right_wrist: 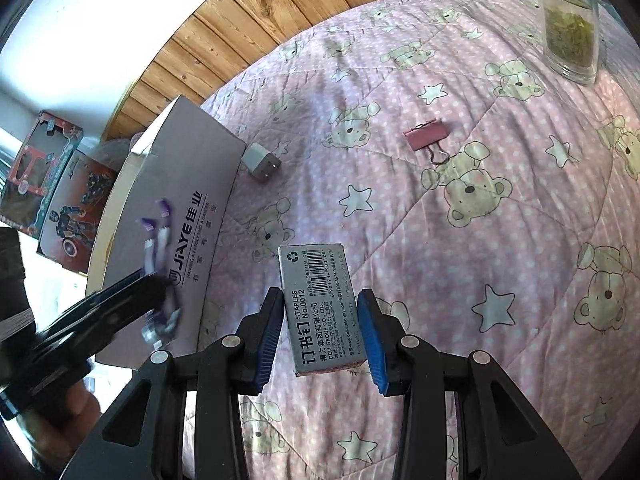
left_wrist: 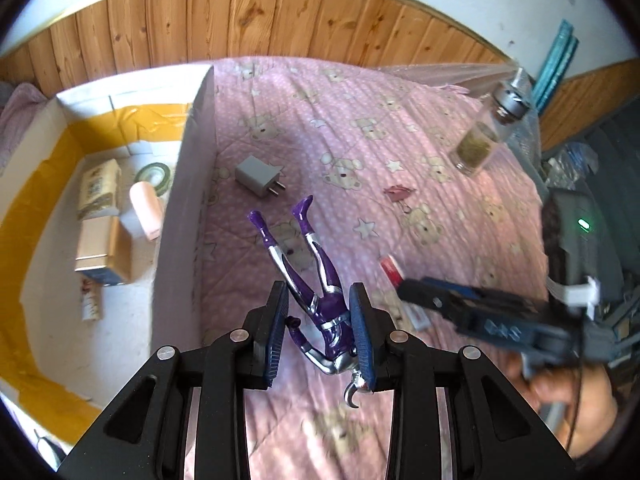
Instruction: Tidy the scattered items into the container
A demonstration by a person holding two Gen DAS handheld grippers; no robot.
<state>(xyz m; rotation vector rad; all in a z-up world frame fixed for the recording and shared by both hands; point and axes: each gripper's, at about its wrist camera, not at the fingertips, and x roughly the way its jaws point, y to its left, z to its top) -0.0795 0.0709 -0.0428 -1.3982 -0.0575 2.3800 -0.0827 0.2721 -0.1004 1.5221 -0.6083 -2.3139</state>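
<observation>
1. Your left gripper [left_wrist: 320, 334] is clamped on the purple and silver action figure [left_wrist: 316, 296]. Its torso sits between the two pads, its legs run straight out ahead of the fingertips, and its head hangs back toward your wrist.
2. The figure's long axis lies along the line of the fingers, so it should drop feet first when you let go.
3. The cardboard box [left_wrist: 180, 200] lies ahead and to the left of the left fingers. Its near wall stands between the figure and the open inside, where a few small cartons already rest. The left hand is the nearer one to it.
4. Judged from this, the coming move is to carry the feet over that wall before loosening the grip.
5. Your right gripper [right_wrist: 322, 336] straddles the staples box [right_wrist: 320, 304]. The left pad looks to be touching its side; a thin gap seems to show at the right pad, so I cannot tell if the grip is firm. Its long axis points ahead of the fingers.
6. The charger plug [right_wrist: 261, 161], pink binder clip [right_wrist: 426, 136] and glass jar [right_wrist: 570, 36] lie ahead of the right fingers.
</observation>
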